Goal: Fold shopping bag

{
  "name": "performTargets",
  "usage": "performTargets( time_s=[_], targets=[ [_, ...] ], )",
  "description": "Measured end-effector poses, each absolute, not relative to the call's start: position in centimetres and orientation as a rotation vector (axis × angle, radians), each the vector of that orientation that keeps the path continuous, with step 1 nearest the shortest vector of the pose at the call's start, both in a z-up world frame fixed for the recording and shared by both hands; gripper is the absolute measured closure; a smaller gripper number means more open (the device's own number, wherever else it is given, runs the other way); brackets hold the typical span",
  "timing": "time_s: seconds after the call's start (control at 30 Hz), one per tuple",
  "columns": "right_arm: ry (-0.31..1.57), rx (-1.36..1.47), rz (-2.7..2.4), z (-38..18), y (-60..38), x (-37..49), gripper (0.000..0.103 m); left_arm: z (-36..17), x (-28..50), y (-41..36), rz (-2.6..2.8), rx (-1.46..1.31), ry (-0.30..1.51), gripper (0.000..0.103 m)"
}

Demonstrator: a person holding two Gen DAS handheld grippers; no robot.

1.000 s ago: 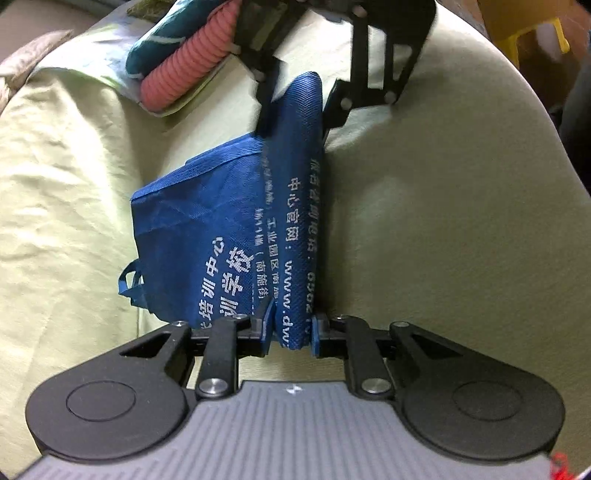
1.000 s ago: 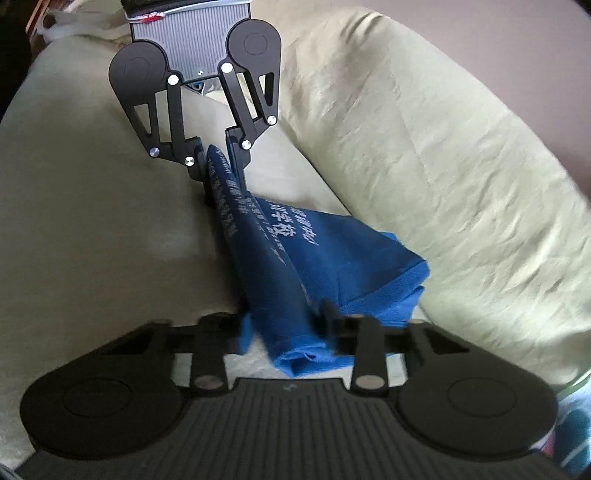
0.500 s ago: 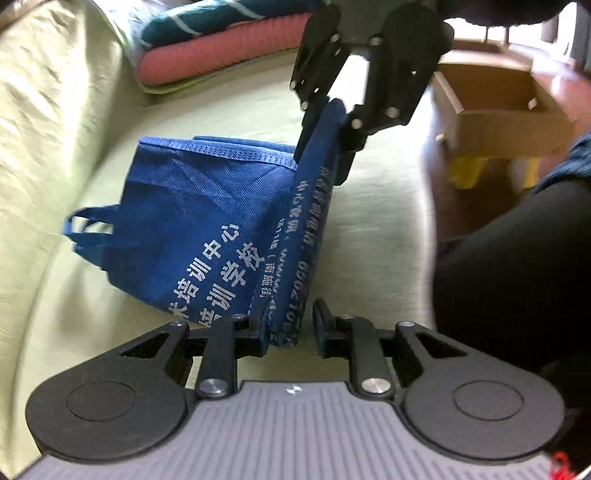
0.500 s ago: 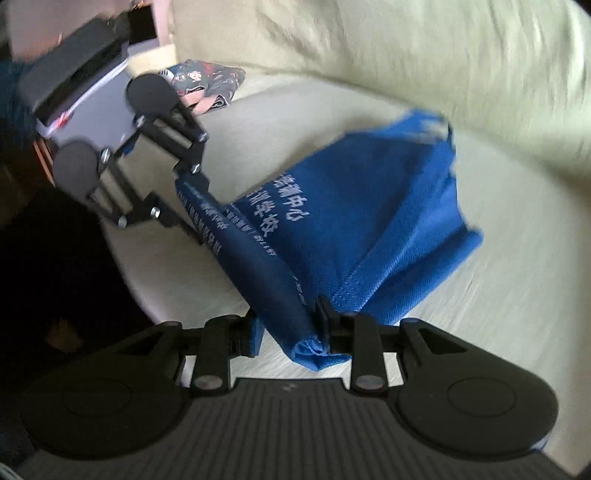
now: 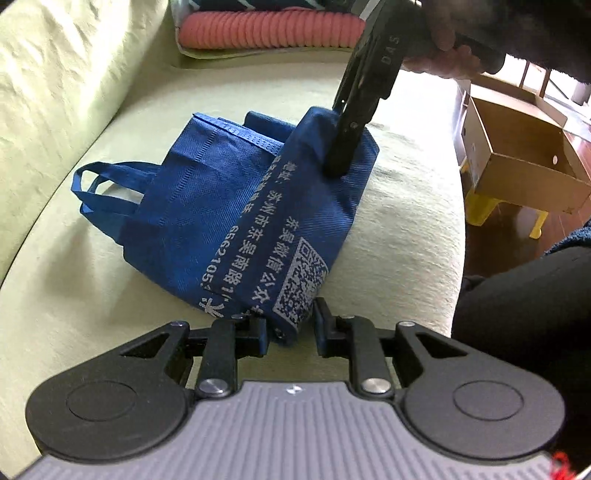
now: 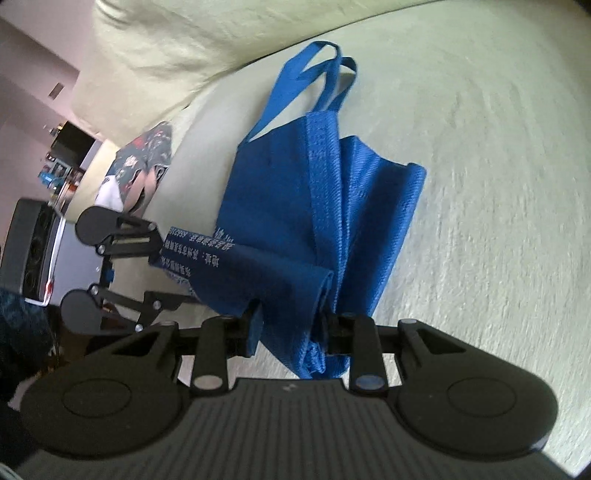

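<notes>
A blue shopping bag (image 5: 207, 206) with white print lies on the pale green sofa seat (image 5: 74, 314), its handles (image 5: 96, 192) pointing left. Its bottom part is folded up into a strip that bears a QR code. My left gripper (image 5: 290, 326) is shut on the near end of that strip. My right gripper (image 5: 343, 155), seen edge-on with a hand above it, pinches the far end. In the right wrist view the bag (image 6: 295, 206) runs away from my right gripper (image 6: 293, 328), shut on the bunched layers. The left gripper (image 6: 173, 271) grips the printed edge at the left.
Folded pink and dark textiles (image 5: 269, 29) are stacked at the back of the seat. An open cardboard box (image 5: 517, 155) sits on a yellow stool beyond the sofa edge. A dark-clothed leg (image 5: 524, 314) is at the right. A patterned cloth (image 6: 144, 166) lies by the back cushion (image 6: 203, 44).
Both grippers have swung round with the bag's folded edge. The strip has turned over so that its QR-code face shows. The handles have come into view in both cameras.
</notes>
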State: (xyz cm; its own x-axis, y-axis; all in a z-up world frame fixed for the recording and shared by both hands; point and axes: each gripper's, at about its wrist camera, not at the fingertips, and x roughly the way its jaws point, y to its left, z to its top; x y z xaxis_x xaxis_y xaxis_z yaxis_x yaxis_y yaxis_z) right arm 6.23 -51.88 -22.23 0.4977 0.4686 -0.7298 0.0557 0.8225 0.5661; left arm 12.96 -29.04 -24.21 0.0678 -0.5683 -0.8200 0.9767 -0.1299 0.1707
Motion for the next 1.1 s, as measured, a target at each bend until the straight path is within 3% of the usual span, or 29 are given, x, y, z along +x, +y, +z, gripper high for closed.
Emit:
performTargets(
  time_s=[0.2, 0.53, 0.9, 1.03, 1.1],
  targets=[
    [1.049, 0.561, 0.22, -22.2, -52.1, 7.2, 0.081, -23.8, 11.5, -27.8, -1.366, 0.987, 0.547, 0.068],
    [1.077, 0.52, 0.191, -22.0, -51.5, 8.3, 0.081, -20.6, 8.9, -27.3, -1.295, 0.97, 0.404, 0.075],
    [1.001, 0.513, 0.118, -22.0, -50.5, 6.9, 0.078, -23.8, 10.9, -30.8, -1.211, 0.829, 0.594, 0.077],
    [0.902, 0.559, 0.047, -21.9, -50.1, 5.2, 0.073, -23.8, 10.9, -30.9, -1.188, 0.818, 0.613, 0.077],
    [0.832, 0.561, -0.083, -21.4, -49.5, 3.7, 0.057, -23.7, 11.0, -30.9, -1.183, 0.81, 0.623, 0.077]
  ],
)
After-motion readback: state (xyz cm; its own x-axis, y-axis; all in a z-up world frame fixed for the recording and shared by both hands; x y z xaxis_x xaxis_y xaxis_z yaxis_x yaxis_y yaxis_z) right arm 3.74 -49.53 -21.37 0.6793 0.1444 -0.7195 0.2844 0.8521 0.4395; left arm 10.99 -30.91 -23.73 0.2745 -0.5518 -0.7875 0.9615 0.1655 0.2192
